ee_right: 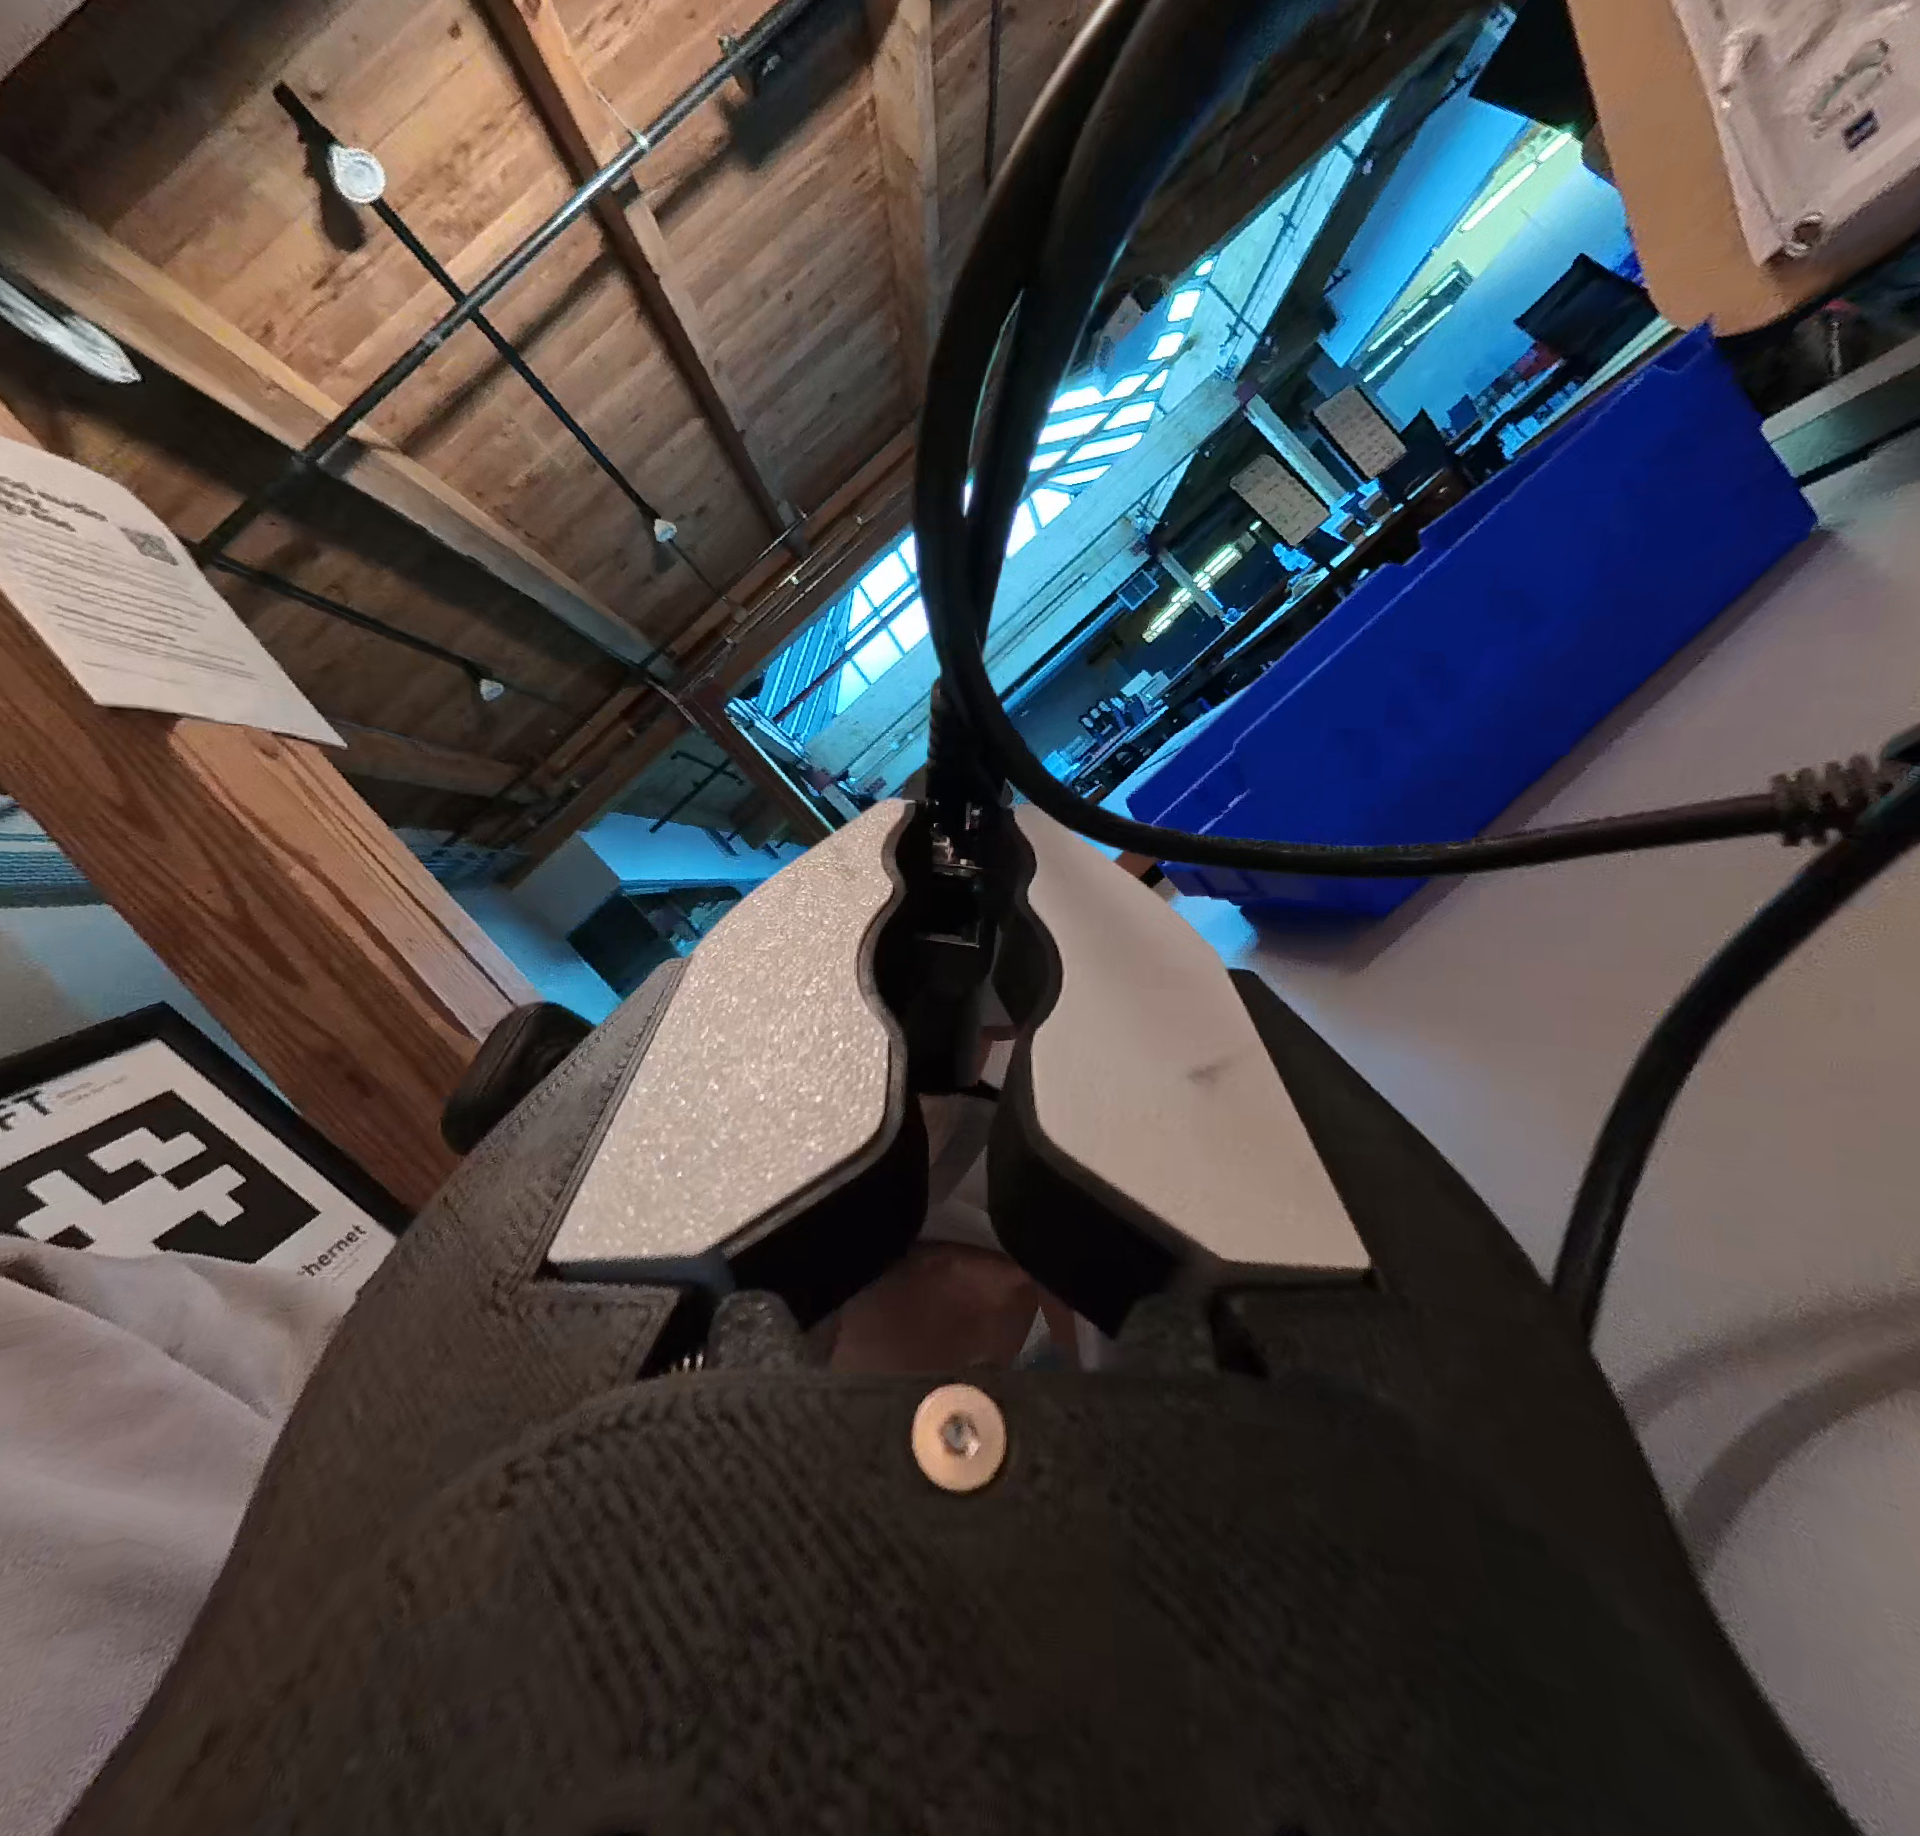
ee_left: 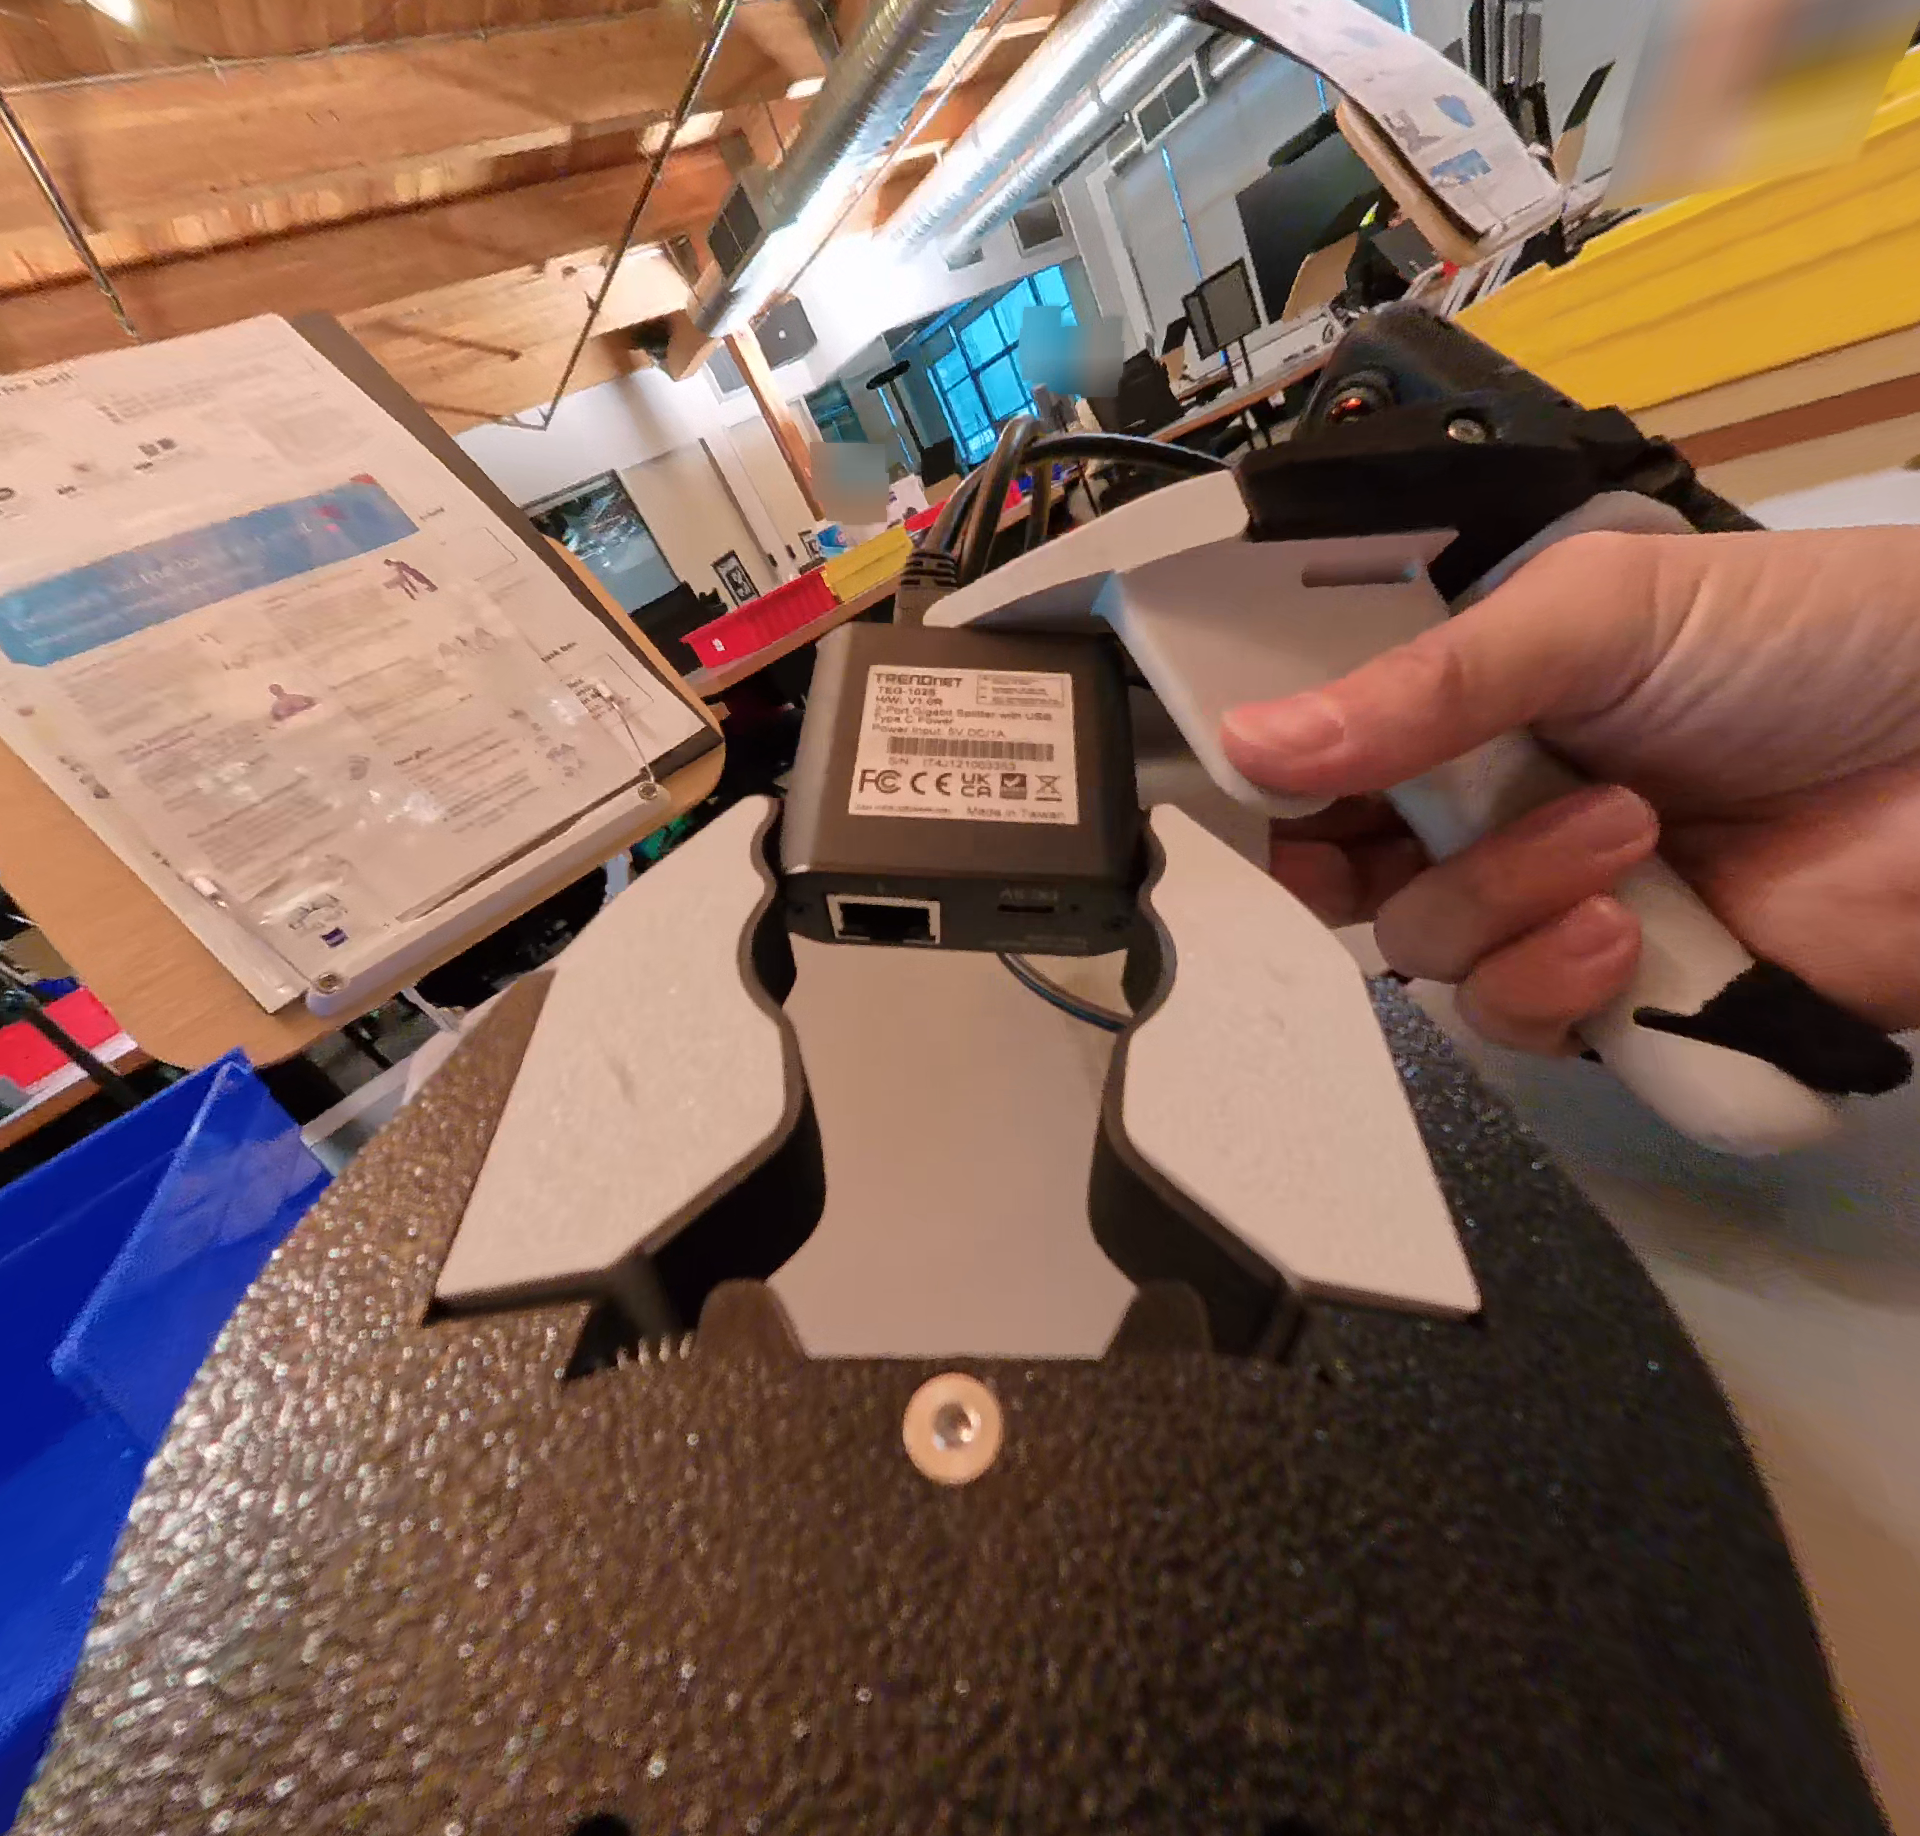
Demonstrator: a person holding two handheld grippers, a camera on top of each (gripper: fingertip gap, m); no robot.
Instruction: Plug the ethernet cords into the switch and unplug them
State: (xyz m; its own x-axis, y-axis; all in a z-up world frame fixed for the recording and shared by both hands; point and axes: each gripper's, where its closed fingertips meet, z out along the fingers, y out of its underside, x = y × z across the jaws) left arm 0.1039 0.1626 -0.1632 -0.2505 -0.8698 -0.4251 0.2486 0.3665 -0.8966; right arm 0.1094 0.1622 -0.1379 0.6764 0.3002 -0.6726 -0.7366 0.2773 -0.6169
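Observation:
My left gripper (ee_left: 961, 856) is shut on the small black switch (ee_left: 961, 768), held up in the air with its white label facing me and one empty port (ee_left: 885, 920) at its near edge. Black cords (ee_left: 997, 498) leave its far side. The right gripper shows in the left wrist view (ee_left: 1195, 581), held by a person's hand (ee_left: 1621, 747), just behind the switch. In the right wrist view my right gripper (ee_right: 961, 893) is shut on a black ethernet plug (ee_right: 956, 872). Its black cord (ee_right: 966, 436) loops upward. A second cord end (ee_right: 1829, 789) enters from the right.
A blue bin (ee_left: 135, 1267) sits at the lower left, also in the right wrist view (ee_right: 1507, 664). An instruction sheet on a tilted board (ee_left: 301, 643) stands at left. A wooden post (ee_right: 208, 851) and a framed marker card (ee_right: 156, 1163) are at left. Yellow and red bins (ee_left: 821, 581) lie behind. Both grippers' tips are close together, under 4 cm apart.

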